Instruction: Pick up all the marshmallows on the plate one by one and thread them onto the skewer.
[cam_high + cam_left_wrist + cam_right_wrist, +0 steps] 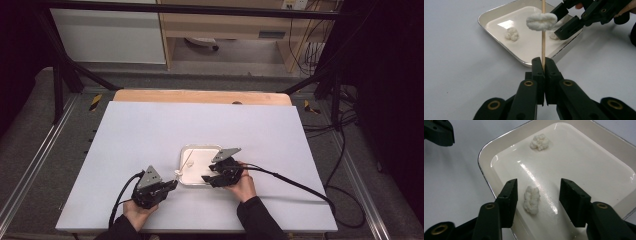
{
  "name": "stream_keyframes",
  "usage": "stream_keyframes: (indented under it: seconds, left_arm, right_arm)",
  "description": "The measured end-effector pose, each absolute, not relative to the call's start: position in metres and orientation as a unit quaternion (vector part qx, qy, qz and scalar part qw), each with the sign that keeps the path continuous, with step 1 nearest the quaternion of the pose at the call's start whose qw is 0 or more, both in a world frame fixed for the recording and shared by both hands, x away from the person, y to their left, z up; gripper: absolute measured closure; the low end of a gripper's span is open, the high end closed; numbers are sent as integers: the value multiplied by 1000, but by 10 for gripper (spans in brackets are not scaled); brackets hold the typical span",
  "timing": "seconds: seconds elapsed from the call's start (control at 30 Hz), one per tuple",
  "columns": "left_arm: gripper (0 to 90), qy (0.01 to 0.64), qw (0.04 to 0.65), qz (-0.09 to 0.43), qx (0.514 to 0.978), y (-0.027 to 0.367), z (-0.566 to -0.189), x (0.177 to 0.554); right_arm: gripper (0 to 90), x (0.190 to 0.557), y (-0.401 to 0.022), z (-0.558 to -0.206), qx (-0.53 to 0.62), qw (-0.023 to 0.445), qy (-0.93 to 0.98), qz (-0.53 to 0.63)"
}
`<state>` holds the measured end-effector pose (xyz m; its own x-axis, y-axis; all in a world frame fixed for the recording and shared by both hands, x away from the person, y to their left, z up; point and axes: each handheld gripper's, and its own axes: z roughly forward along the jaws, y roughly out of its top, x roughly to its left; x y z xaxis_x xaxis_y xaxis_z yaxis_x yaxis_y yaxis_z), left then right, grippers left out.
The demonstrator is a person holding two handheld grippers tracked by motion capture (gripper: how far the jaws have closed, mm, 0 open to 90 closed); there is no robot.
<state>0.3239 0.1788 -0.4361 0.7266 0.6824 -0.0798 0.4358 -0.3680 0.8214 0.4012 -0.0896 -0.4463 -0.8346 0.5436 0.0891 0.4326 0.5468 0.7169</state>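
A wooden skewer [543,45] threaded with one white lump [541,21] is clamped by the left tool [543,65]; the right tool [537,195], jaws apart, is held astride another lump [531,200] in the tray [486,152].

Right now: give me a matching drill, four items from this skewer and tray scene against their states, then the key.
1. wooden skewer
2. left gripper
3. right gripper
4. white tray

A. lying flat on the table with two white lumps in it
B. one white lump threaded on it
C. open either side of a white lump
D. shut on the stick

Pairs: 1-B, 2-D, 3-C, 4-A
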Motion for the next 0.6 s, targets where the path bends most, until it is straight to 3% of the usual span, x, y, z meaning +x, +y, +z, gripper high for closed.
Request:
stream_keyframes:
  seconds: [0.27,0.6]
  left_arm:
    - [880,342,444,137,817,178,-436,324]
    - [880,339,444,136,818,178,-436,324]
  right_arm:
    - [650,398,-90,-448,261,81,884,380]
    - [754,394,-89,-450,250,91,885,382]
